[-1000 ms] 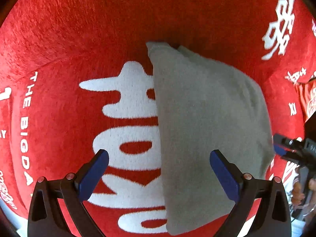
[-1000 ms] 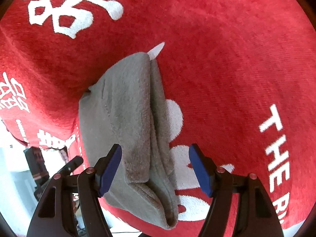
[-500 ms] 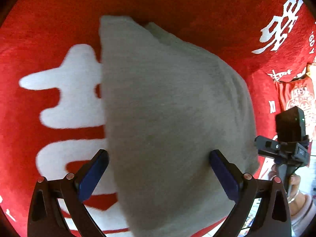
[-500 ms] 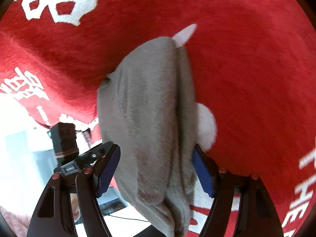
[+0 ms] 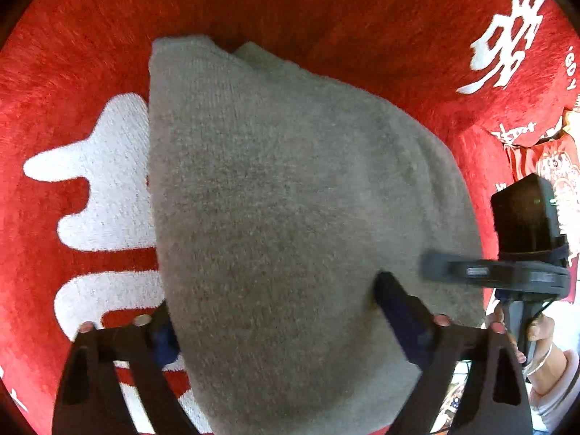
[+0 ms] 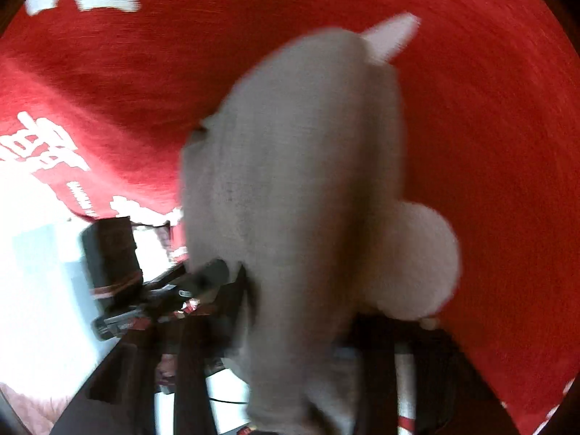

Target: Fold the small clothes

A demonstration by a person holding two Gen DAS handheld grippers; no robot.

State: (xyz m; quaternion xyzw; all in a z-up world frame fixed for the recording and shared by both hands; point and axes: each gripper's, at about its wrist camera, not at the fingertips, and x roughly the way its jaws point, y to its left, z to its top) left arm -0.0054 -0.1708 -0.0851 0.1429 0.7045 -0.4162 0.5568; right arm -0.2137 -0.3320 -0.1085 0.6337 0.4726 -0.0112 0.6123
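Note:
A folded grey knit garment [image 5: 272, 181] lies on a red cloth [image 5: 326, 7] with large white characters. My left gripper [image 5: 279, 315] straddles the garment's near end; its jaws are closing, and the right pad dents the fabric while the left pad sits at the fabric's edge. In the blurred right wrist view the same garment [image 6: 301, 145] runs away from me, with a white tag [image 6: 391, 36] at its far tip. My right gripper [image 6: 301, 308] is closing on its near end, with the fabric bunched between the fingers. The right gripper's body [image 5: 507, 275] reaches in from the right.
The red cloth [image 6: 489, 145] covers the whole work surface. Its edge drops off at the left of the right wrist view, where a bright floor [image 6: 36, 272] shows. A red printed item [image 5: 543, 159] lies at the far right. A person's hand [image 5: 540, 330] holds the right gripper.
Both grippers came down and forward onto the garment. Their jaws went from wide open beside the fabric to narrowed against it, the right more than the left.

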